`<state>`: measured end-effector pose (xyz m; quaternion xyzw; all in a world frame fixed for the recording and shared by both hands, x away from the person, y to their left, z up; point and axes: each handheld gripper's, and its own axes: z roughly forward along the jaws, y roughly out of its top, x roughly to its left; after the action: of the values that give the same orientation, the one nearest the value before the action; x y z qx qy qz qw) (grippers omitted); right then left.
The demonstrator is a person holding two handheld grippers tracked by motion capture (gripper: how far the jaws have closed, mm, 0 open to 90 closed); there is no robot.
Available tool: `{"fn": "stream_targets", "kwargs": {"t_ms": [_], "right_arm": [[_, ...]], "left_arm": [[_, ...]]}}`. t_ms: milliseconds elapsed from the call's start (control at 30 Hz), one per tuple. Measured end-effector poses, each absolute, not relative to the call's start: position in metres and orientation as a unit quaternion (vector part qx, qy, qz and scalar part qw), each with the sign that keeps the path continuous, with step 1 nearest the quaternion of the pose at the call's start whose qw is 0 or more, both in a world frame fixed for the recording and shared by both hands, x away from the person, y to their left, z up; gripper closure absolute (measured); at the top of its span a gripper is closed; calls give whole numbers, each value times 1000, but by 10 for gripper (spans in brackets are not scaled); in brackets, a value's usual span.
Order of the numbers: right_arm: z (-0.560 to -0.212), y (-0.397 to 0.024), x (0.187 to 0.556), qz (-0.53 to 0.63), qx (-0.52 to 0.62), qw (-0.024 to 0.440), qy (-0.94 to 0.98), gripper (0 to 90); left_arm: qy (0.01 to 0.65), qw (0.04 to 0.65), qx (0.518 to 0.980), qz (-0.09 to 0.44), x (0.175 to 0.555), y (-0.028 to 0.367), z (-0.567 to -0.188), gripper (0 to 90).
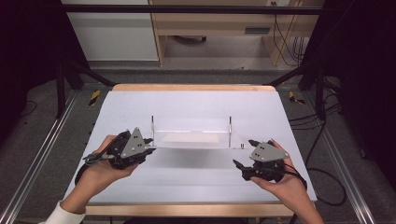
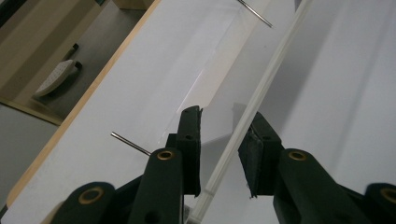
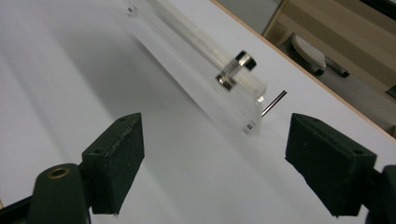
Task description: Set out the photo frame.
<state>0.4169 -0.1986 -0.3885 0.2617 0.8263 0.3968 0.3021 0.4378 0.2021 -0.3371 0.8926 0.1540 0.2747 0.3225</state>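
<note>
Gripping the clear acrylic stand's (image 1: 191,138) left edge in our left gripper (image 1: 148,145) to steady it, right gripper (image 1: 243,154) released nearby.

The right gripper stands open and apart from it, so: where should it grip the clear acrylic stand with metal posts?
On the clear acrylic stand's near right corner edge, coming level from the right: the right gripper already faces that thin corner.
</note>
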Motion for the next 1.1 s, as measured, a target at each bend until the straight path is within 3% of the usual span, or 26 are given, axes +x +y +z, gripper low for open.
{"fn": "stream_targets", "kwargs": {"t_ms": [500,800,1100], "right_arm": [[-395,-202,432,421,271,301,812,260],[-392,-200,451,444,296,270,801,202],[-368,-202,477,479,288,272,783,414]], "left_arm": [[160,328,896,252,464,203,-316,687],[157,329,902,231,485,205,-302,684],[154,333,903,222,504,206,-293,677]]}}
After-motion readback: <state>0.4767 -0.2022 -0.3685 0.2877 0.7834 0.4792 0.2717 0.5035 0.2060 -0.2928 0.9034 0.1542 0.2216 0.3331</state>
